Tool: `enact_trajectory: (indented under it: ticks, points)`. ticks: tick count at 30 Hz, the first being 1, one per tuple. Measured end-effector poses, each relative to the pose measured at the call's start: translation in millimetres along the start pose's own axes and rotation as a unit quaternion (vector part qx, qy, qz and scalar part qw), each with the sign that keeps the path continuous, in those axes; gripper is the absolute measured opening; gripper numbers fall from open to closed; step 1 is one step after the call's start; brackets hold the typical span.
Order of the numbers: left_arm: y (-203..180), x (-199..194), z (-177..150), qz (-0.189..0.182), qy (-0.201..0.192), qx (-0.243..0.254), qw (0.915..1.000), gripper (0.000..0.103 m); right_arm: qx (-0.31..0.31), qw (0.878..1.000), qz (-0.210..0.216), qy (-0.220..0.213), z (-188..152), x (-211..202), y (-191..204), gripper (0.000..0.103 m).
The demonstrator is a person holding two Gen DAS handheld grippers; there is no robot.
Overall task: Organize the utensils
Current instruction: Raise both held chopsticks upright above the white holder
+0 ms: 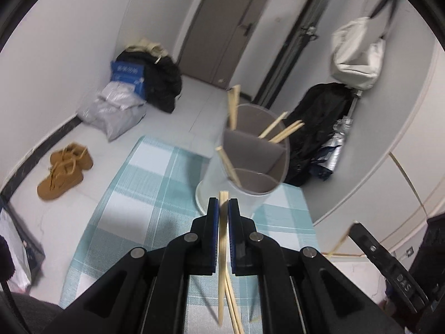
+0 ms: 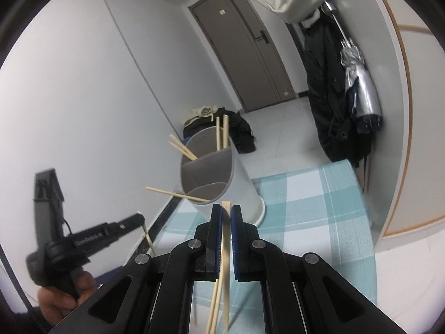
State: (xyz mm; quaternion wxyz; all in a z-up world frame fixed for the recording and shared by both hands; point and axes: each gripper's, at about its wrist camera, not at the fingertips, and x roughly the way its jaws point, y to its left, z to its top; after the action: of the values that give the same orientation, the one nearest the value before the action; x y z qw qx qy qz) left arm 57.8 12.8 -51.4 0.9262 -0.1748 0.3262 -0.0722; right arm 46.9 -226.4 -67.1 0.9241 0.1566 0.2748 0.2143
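Close up, two views along black plastic gripper fingers.
Left gripper (image 1: 222, 204): blue ribbed pads pinched tight on a pair of pale wooden chopsticks (image 1: 221, 264), which run back between the fingers and splay apart toward the camera.
Right gripper (image 2: 227, 211): jaws likewise clamped on a second pair of chopsticks (image 2: 225, 250), thin square-ended sticks.
Utensil holder (image 1: 250, 161): a smooth translucent-white cylinder with grey inner walls dividing it into compartments, standing just ahead of both grippers, on the cloth.
Sticks in holder (image 1: 281, 130): several lean out over the rim at angles.
Tablecloth (image 1: 133, 194): woven, teal-and-white check.
Hand (image 2: 61, 297): grips the left tool's handle at the right view's lower left.
Background: grey door (image 1: 222, 27), tan boots (image 1: 64, 169) on pale floor.
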Motion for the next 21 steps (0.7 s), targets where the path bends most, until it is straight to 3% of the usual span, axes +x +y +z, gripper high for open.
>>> enact_trajectory:
  ticks: [12,21]
  points:
    - [-15,-29,-8,-0.024,-0.028,0.069,0.9969,0.002,-0.04,0.999,-0.013,-0.025,-2,-12,29,0.005]
    - [-21,-35,-4,-0.023,-0.035,0.071,0.9966,0.002,-0.046,0.998,-0.011,-0.027,-5,-16,36,0.005]
